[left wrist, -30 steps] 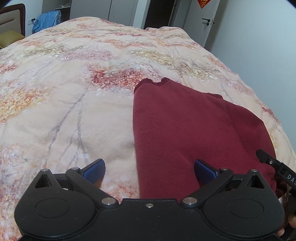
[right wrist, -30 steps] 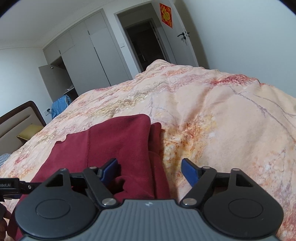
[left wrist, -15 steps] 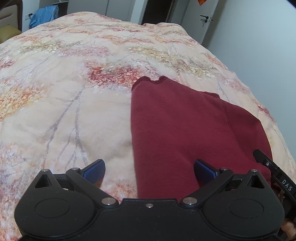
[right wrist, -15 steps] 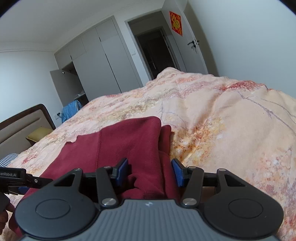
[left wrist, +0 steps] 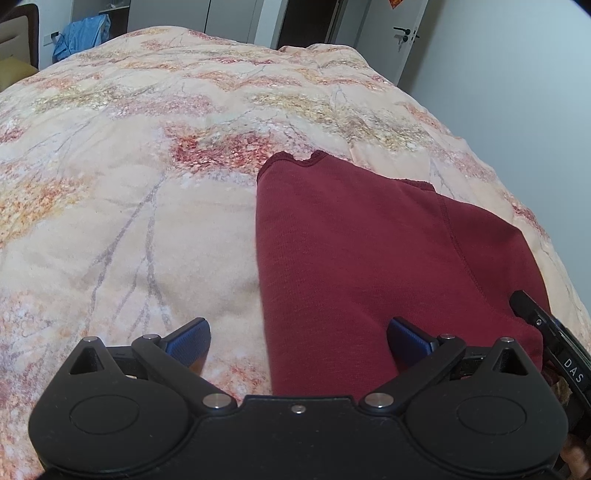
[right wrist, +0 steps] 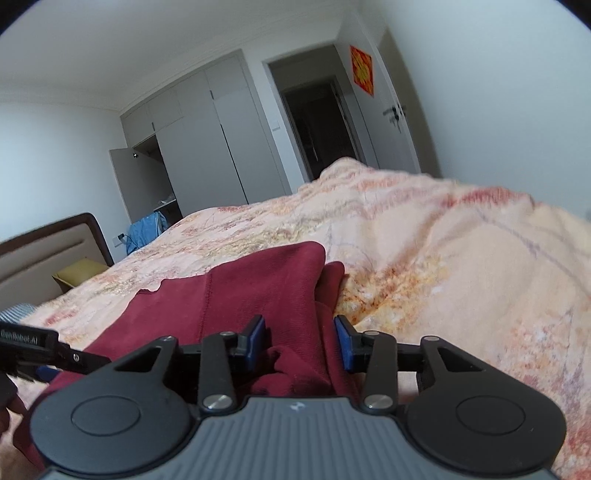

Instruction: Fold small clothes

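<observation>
A dark red garment (left wrist: 362, 251) lies partly folded on the floral bedspread (left wrist: 129, 184). My left gripper (left wrist: 297, 338) is open and hangs over the garment's near left edge, one blue pad over the bedspread and one over the cloth. My right gripper (right wrist: 300, 343) has closed on a bunched fold at the right side of the red garment (right wrist: 258, 291). The bedspread (right wrist: 461, 258) lies beyond it. The right gripper's black body (left wrist: 554, 332) shows at the right edge of the left wrist view.
A headboard (right wrist: 48, 251) and a yellow pillow (right wrist: 79, 271) lie at the left. A blue cloth (left wrist: 83, 35) hangs near an open wardrobe (right wrist: 147, 177). A dark doorway (right wrist: 317, 125) and a grey wall (left wrist: 517, 92) border the bed's far and right sides.
My right gripper went from wide open to closed on the garment's right fold and has tilted upward. My left gripper stayed open and shifted only slightly.
</observation>
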A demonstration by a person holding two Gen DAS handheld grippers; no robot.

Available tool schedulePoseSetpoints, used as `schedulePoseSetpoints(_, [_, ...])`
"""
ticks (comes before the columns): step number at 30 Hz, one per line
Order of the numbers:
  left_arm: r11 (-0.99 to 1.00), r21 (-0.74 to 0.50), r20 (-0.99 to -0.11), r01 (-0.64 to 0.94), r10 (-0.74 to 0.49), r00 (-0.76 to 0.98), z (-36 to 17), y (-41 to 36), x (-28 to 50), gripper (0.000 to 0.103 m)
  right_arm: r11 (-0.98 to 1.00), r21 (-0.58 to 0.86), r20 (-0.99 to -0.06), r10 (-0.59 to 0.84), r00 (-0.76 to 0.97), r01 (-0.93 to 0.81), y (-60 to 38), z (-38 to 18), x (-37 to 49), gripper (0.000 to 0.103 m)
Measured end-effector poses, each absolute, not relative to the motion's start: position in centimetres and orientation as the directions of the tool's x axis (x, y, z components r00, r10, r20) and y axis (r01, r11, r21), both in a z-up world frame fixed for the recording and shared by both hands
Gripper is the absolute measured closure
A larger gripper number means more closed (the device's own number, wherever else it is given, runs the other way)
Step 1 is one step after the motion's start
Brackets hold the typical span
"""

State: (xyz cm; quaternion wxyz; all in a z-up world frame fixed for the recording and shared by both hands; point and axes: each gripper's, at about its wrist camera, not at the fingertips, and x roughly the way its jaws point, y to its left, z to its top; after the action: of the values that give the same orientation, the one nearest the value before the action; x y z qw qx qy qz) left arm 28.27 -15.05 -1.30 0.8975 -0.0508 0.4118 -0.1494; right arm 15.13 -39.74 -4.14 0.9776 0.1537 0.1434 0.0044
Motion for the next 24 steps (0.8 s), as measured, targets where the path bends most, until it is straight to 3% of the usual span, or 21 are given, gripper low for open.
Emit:
schedulePoseSetpoints(15, [0.945, -0.213, -0.723, 0.248, -0.323, 0.610, -0.8, -15.5, 28.0, 0.004, 0.955, 0.295, -0.212, 0.068, 0.975, -0.003, -39.8, -3.9, 14.2, 0.060])
schedulePoseSetpoints(24, [0.944, -0.216, -0.724, 0.248, -0.325, 0.609, -0.9, -15.8, 27.9, 0.004, 0.929, 0.371, -0.272, 0.106, 0.957, 0.002, -40.9, -4.5, 15.3, 0.052])
